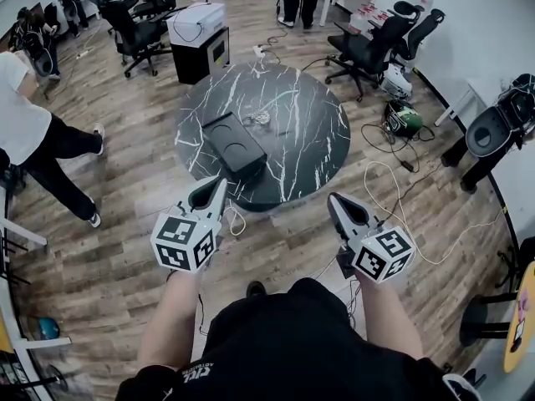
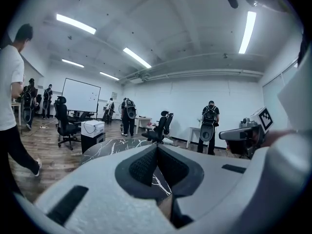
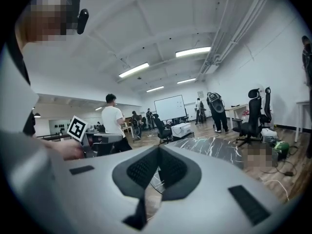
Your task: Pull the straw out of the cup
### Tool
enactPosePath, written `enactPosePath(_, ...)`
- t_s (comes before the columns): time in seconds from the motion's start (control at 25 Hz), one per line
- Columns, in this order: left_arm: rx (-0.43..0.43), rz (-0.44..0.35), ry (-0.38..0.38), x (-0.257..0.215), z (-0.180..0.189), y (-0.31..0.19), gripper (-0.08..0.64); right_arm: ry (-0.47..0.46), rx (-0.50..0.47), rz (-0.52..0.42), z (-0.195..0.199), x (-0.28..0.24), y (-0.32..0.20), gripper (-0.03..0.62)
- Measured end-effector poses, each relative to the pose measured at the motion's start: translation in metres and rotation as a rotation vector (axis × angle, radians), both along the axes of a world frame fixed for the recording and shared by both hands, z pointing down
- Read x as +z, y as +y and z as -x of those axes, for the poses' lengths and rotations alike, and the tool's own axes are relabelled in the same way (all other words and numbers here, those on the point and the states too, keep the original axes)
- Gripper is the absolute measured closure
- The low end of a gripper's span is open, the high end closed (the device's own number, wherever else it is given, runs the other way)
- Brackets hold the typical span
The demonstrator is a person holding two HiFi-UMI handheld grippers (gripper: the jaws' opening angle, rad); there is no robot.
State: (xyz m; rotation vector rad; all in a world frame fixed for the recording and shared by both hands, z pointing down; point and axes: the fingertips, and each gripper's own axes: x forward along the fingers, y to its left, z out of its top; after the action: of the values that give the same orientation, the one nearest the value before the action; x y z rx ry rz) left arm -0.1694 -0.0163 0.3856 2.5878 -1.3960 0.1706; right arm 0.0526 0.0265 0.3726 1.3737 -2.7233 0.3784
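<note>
A round black marble table (image 1: 292, 153) stands ahead of me on the wood floor. On it lie a flat black box (image 1: 234, 143) and, beside that, a small pale object (image 1: 262, 118), too small to tell whether it is the cup with the straw. My left gripper (image 1: 219, 187) and right gripper (image 1: 333, 198) hover side by side short of the table's near edge, well apart from that object. Both point toward the table with jaws together and nothing between them. The left gripper view shows its tips (image 2: 157, 148) closed. The right gripper view shows the same (image 3: 158, 150).
A person in a white shirt (image 1: 25, 132) walks at the left. A white machine on a black cabinet (image 1: 199, 36) stands behind the table. Office chairs (image 1: 368, 48) and a green item (image 1: 404, 117) stand at the right, with cables (image 1: 393, 190) trailing over the floor.
</note>
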Motion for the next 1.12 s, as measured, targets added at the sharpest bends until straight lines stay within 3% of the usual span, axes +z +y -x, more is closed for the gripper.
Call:
enactPosePath(0.48,0.005,0.008,-0.023,0.004,-0.002,-0.07,0.549,-0.029,-0.003,0.019,-0.001,0.012,-0.075,0.586)
enactPosePath(1.12,-0.032,0.103,-0.074,0.037,-0.056,-0.252,0.549,-0.064,-0.14,0.119,-0.018,0.052,-0.287,0.586)
